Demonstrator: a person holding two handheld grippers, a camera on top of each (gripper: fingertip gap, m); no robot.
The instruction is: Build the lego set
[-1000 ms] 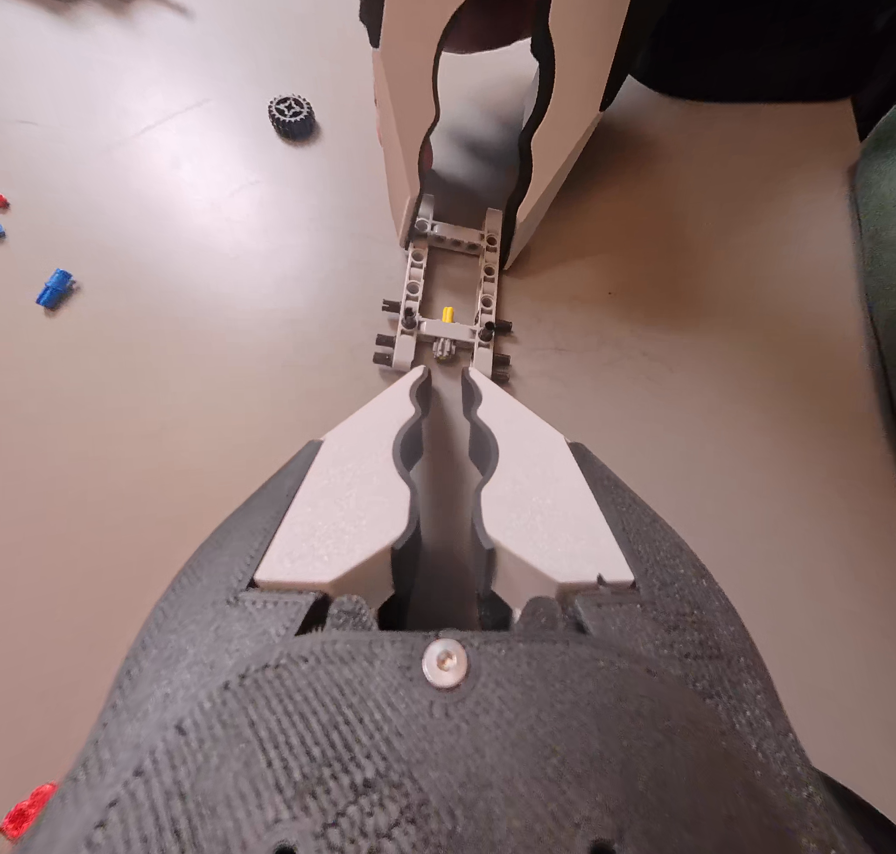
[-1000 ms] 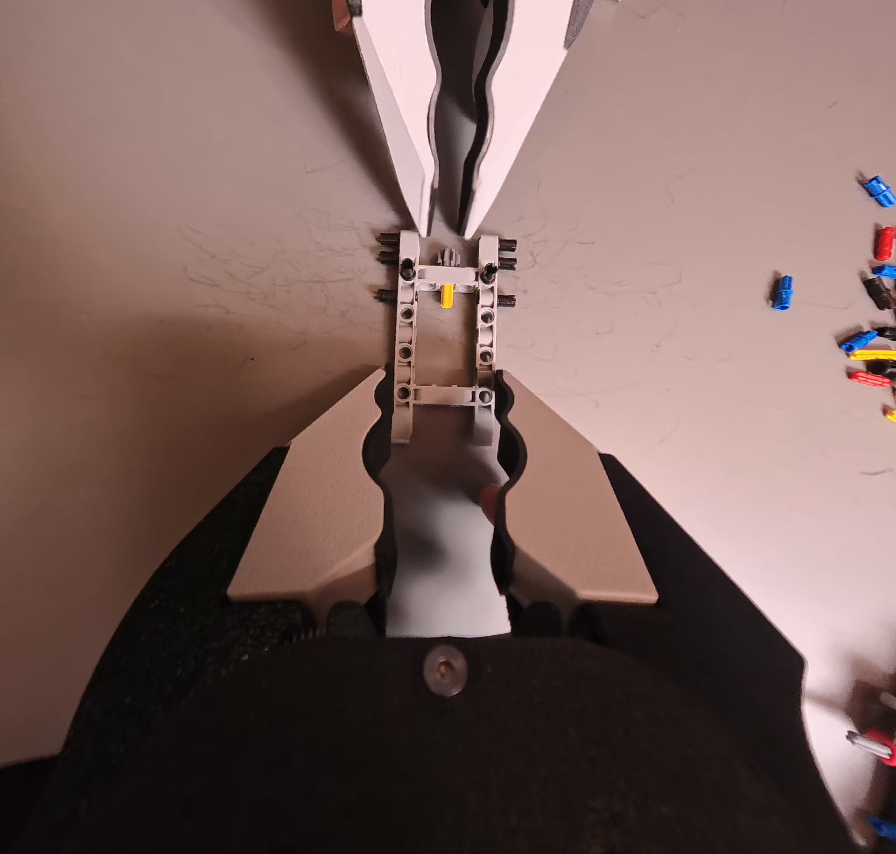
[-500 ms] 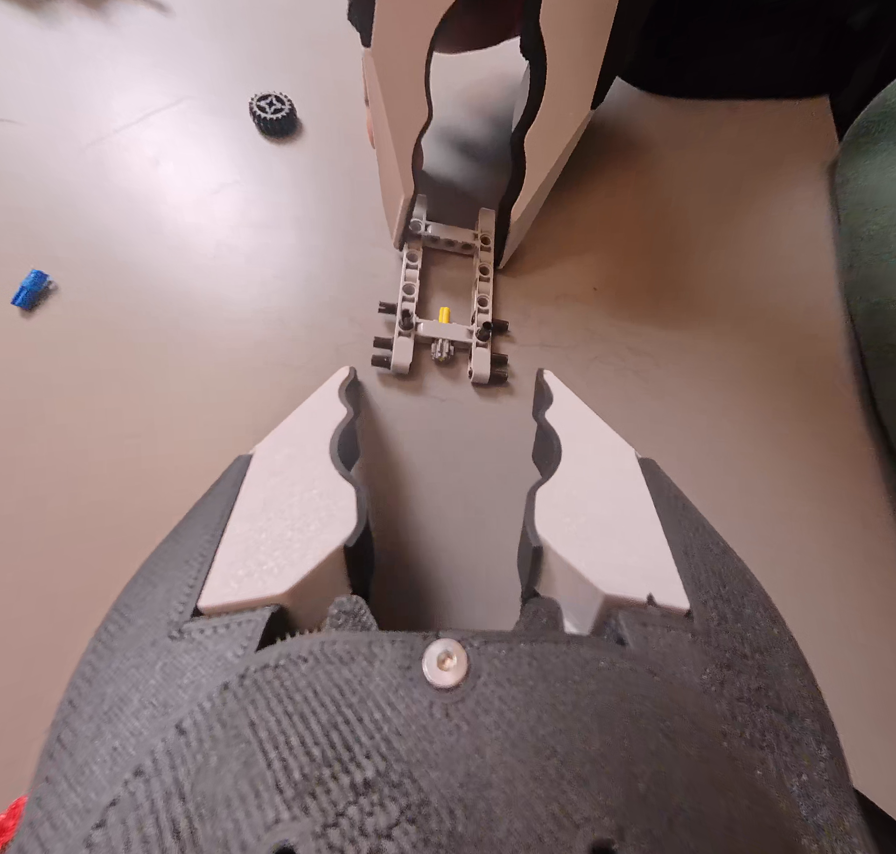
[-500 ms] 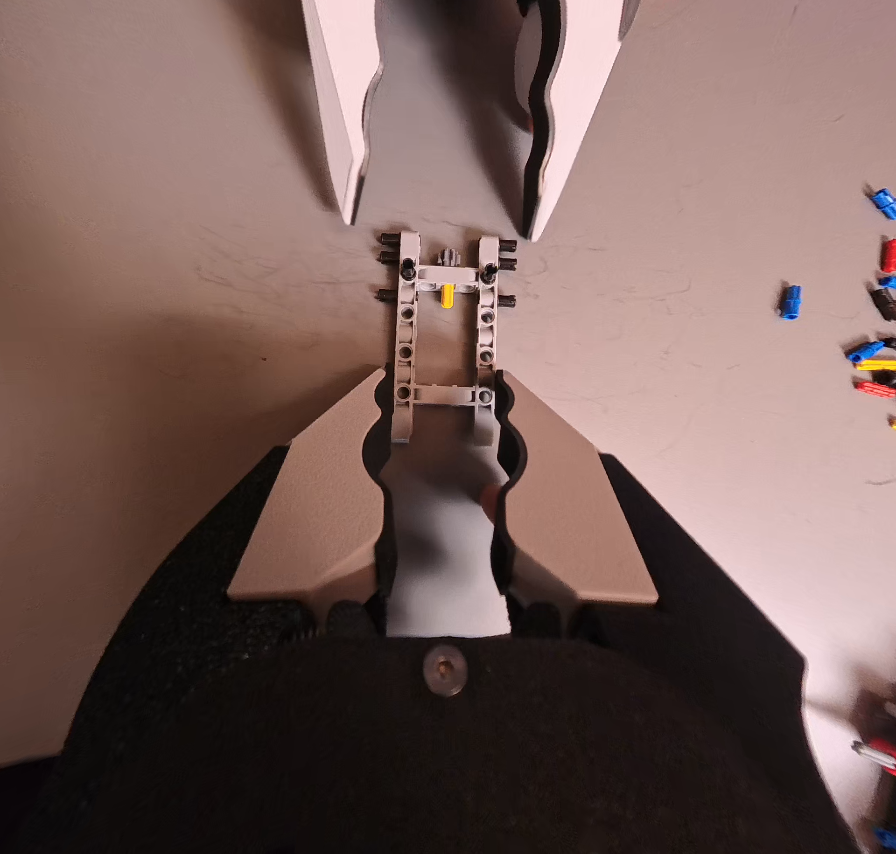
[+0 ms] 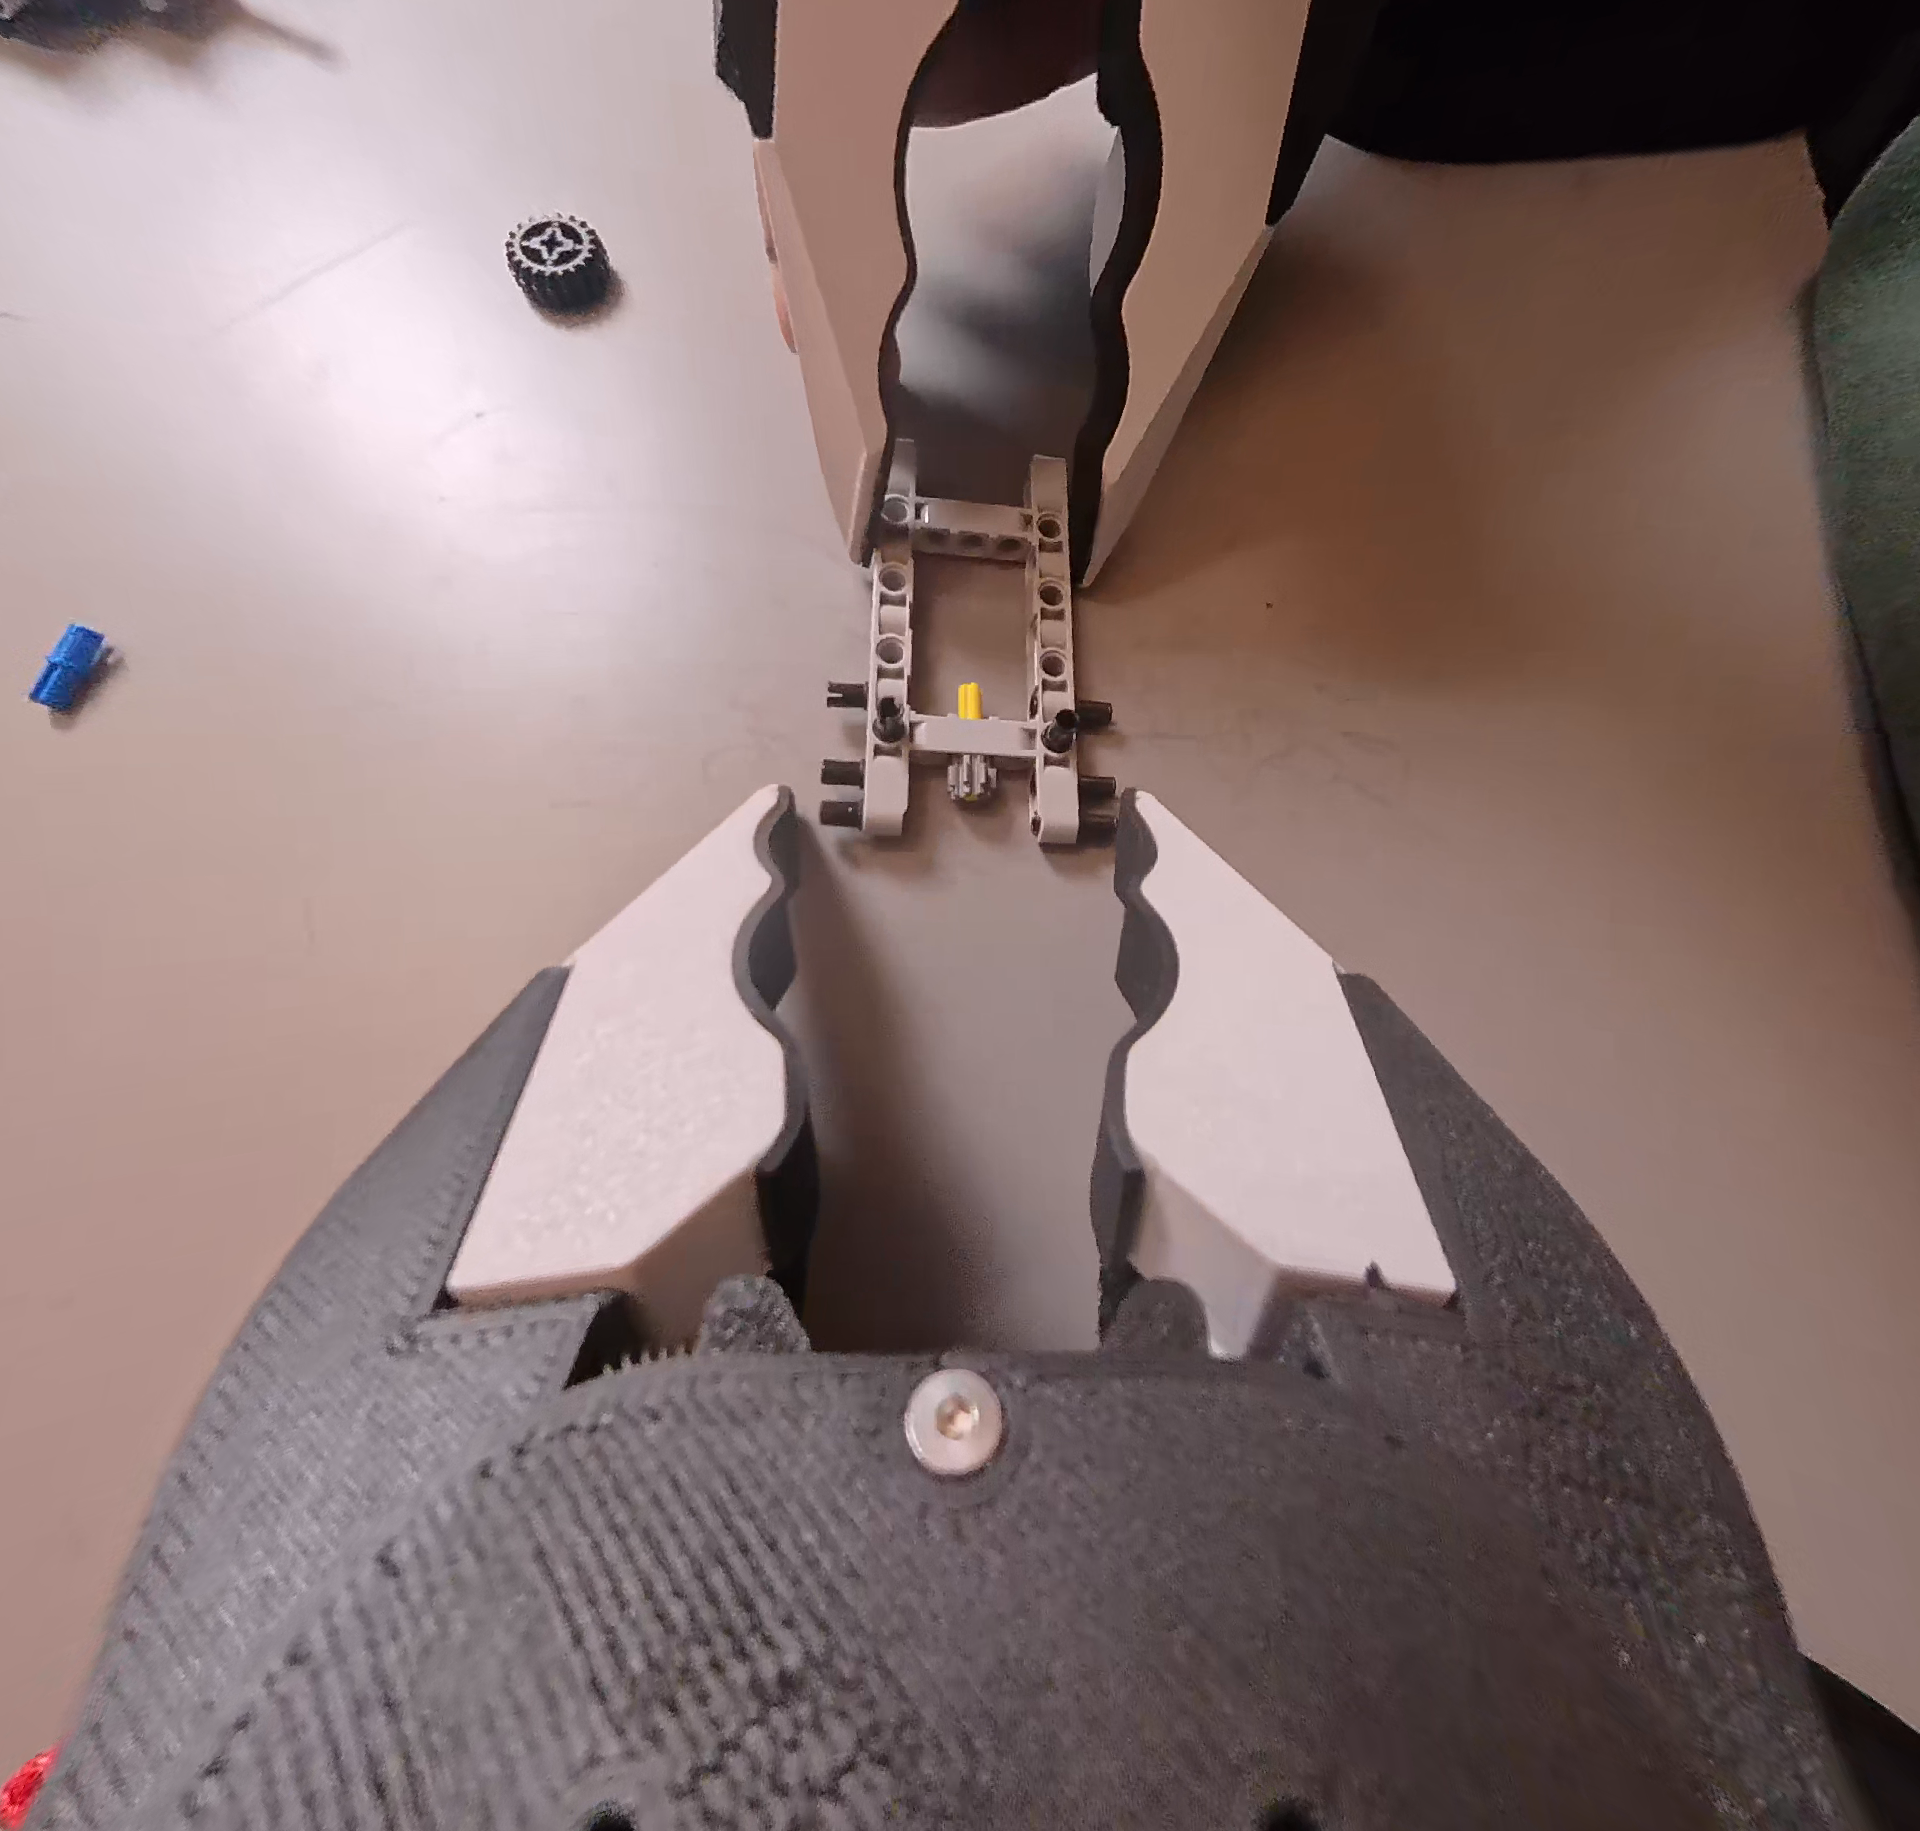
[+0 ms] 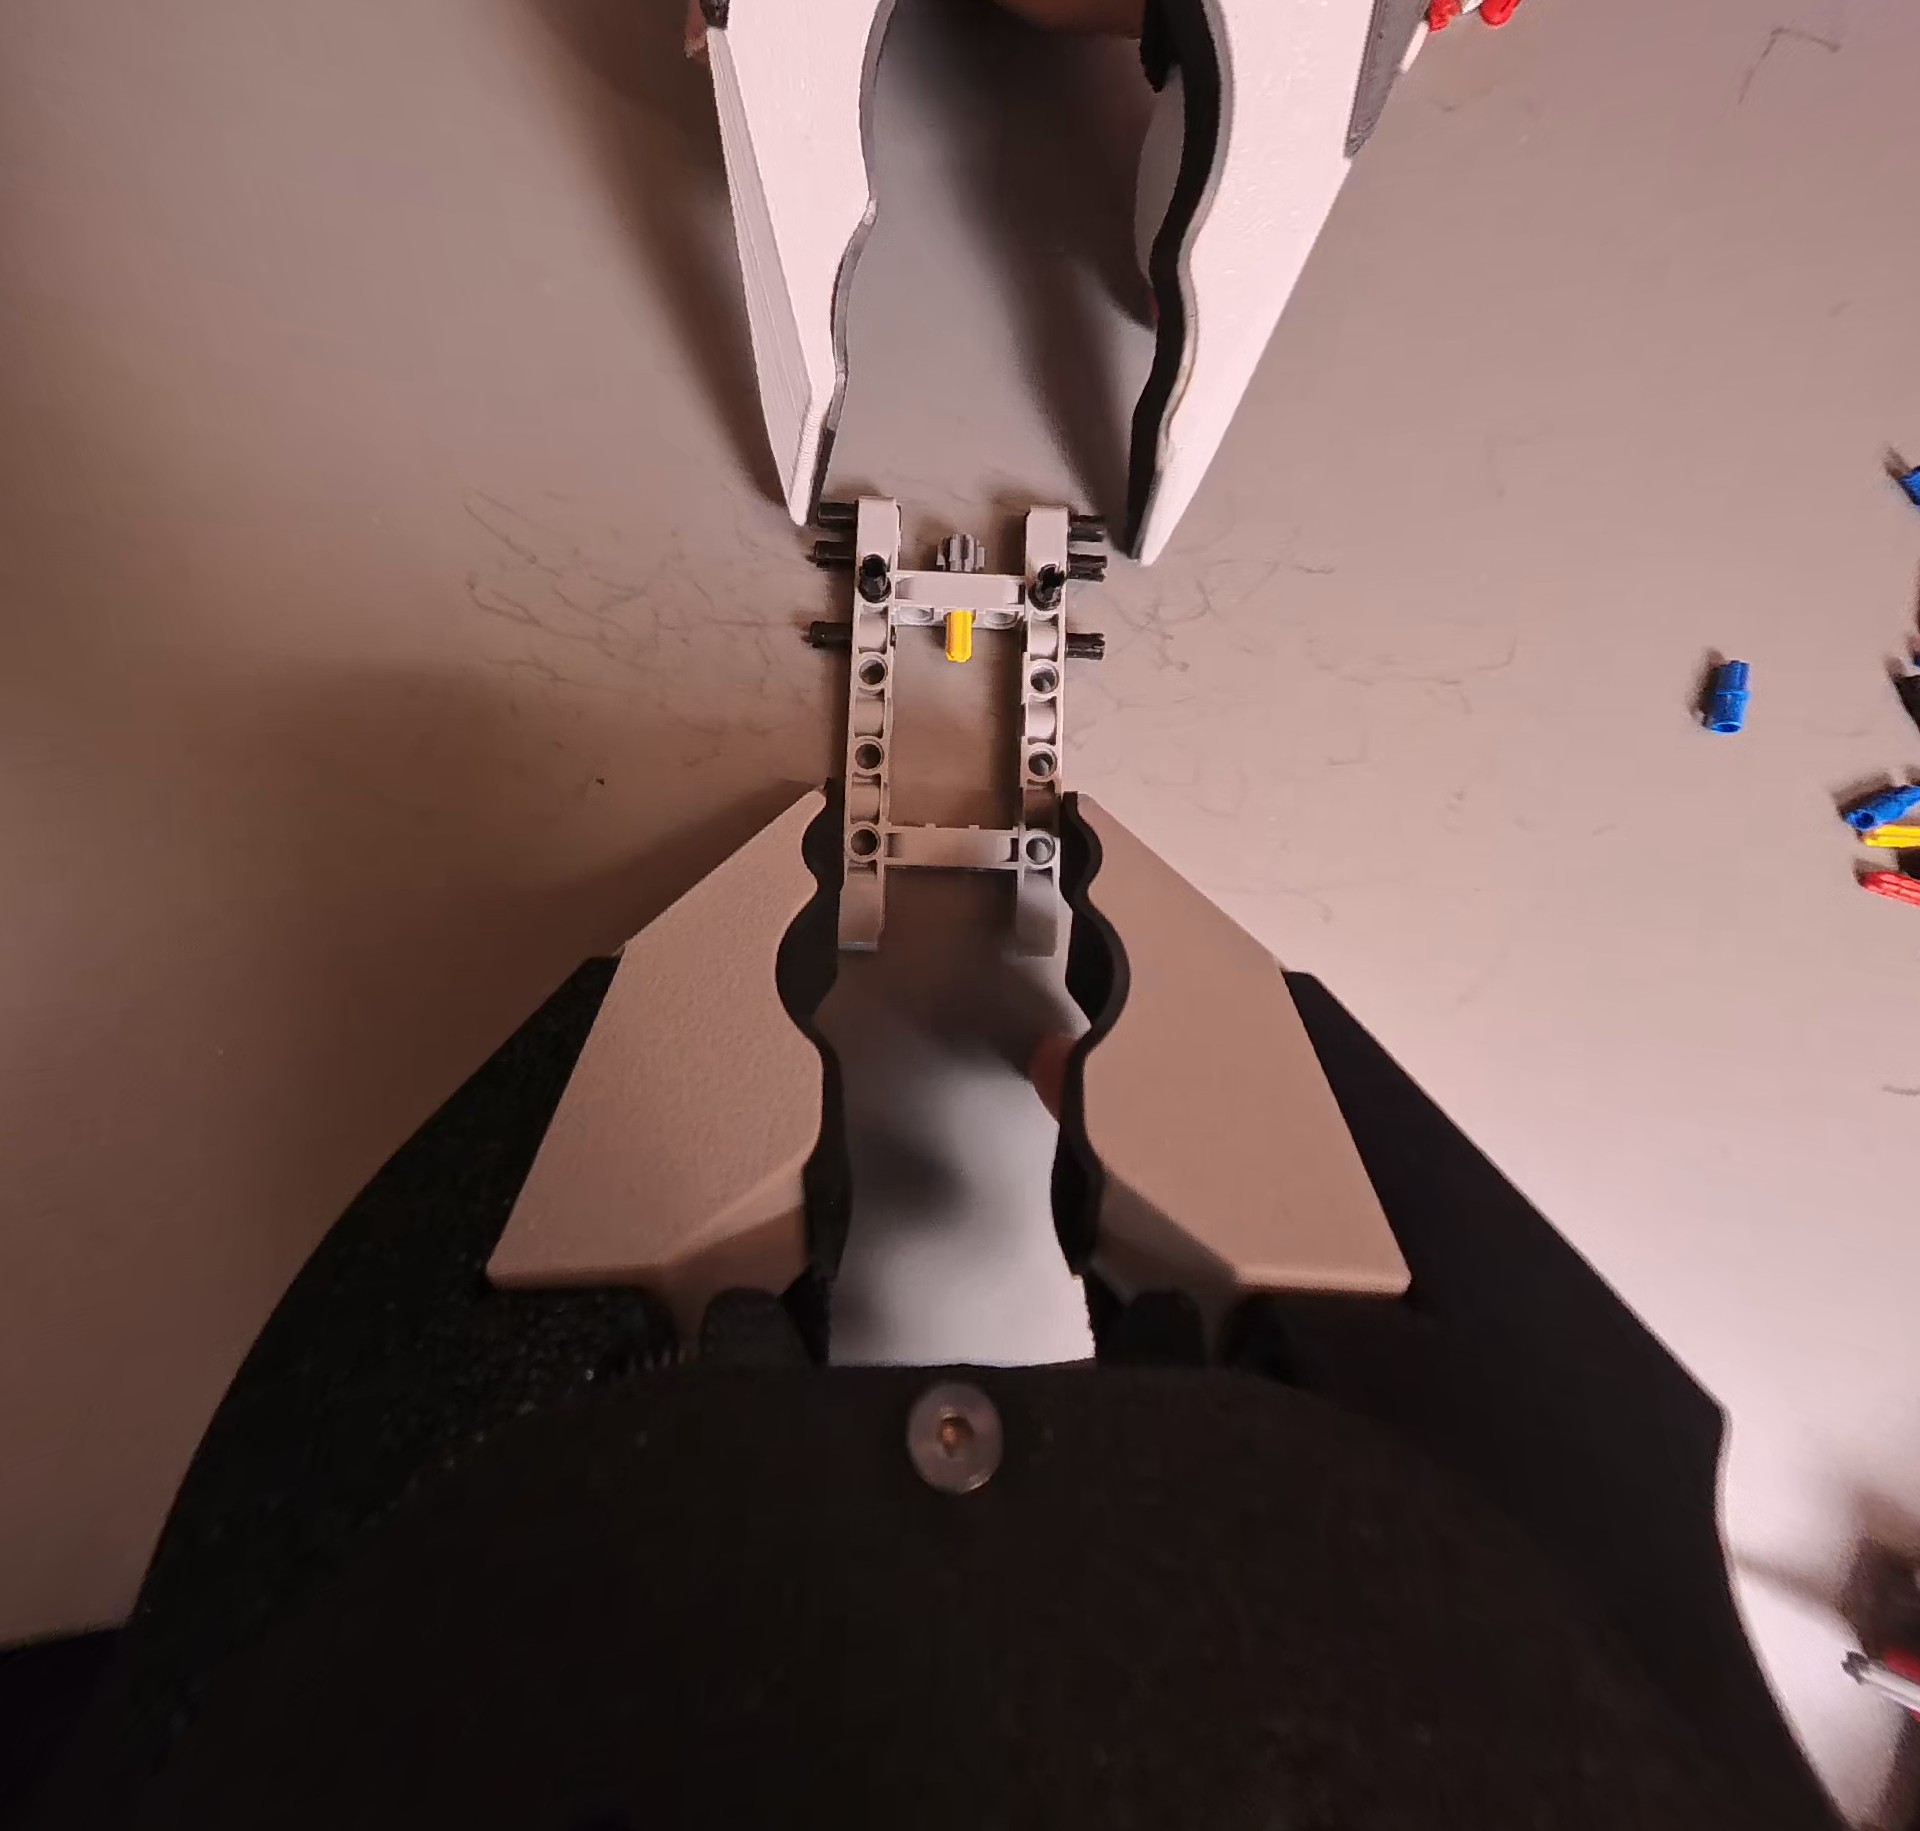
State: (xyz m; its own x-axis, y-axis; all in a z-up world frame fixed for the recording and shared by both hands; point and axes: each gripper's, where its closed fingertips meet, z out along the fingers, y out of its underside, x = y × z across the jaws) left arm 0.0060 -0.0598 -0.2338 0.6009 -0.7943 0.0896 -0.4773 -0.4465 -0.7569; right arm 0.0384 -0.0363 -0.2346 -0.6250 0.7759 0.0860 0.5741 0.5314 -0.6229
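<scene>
1. Grey Technic frame: a ladder-shaped assembly of two long beams and two cross-pieces, lying flat on the tan table. Black pins stick out sideways at one end; a yellow axle and a small grey gear sit at that end's cross-piece.
2. My right gripper: clamped across the plain end of the frame, a finger pressed against the outside of each beam.
3. My left gripper: spread wide, holding nothing. Its tips flank the pinned end, just beside the outermost pins; I cannot tell whether they touch.
4. Governing relation: the frame's long axis runs straight from one gripper to the other, both of them in line with it. From my left gripper the frame lies dead ahead, gear end nearest. I judge a squeeze here would land on the pins, not the beams.
5. Loose stock, well apart: black gear wheel, blue connector, blue pin, and mixed red, yellow and blue parts at the table's edge.
</scene>
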